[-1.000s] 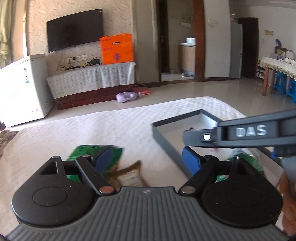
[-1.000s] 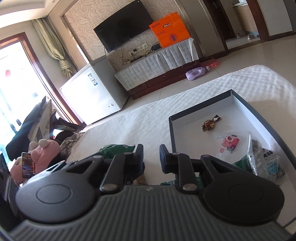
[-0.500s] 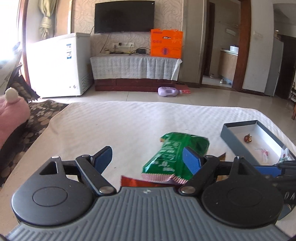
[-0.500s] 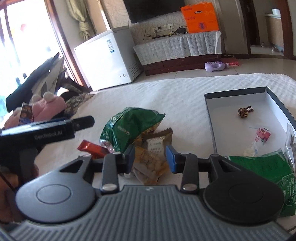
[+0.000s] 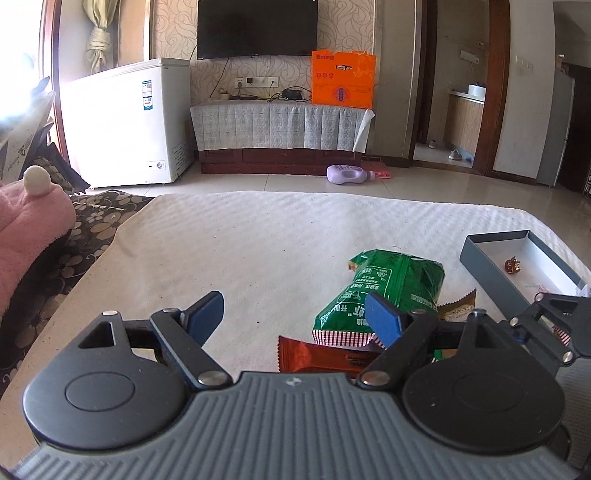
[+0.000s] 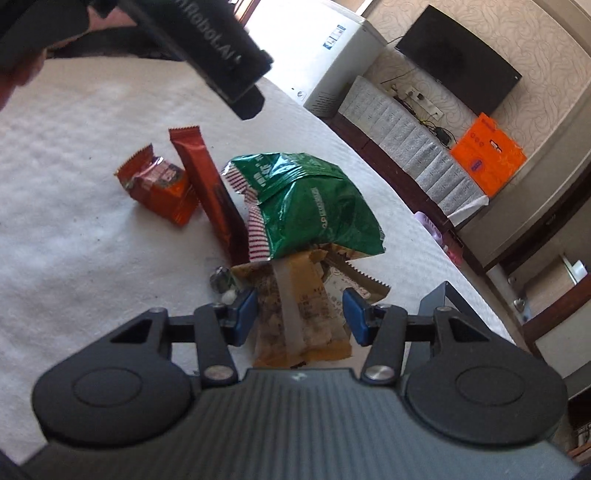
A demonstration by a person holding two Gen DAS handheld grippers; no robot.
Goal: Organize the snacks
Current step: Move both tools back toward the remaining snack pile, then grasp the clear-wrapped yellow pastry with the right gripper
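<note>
White textured cloth (image 5: 277, 240) under everything. Left wrist view: my left gripper (image 5: 295, 314) spread wide, nothing between pads, hovering over bare cloth; green snack bag (image 5: 388, 291) just right of its right finger, red bar wrapper (image 5: 325, 356) at its base, grey box (image 5: 487, 266) far right with wrapped candy (image 5: 512, 265) inside.

Right wrist view: my right gripper (image 6: 301, 312) opening, yellow snack packet (image 6: 299, 314) between pads, not pinched. Green bag beyond, red bar and orange packet (image 6: 159, 186) to left.

A wall-mounted television (image 5: 257, 28) hangs at twelve o'clock, a white chest freezer (image 5: 127, 123) at ten, tiled floor (image 5: 424, 188) below.
</note>
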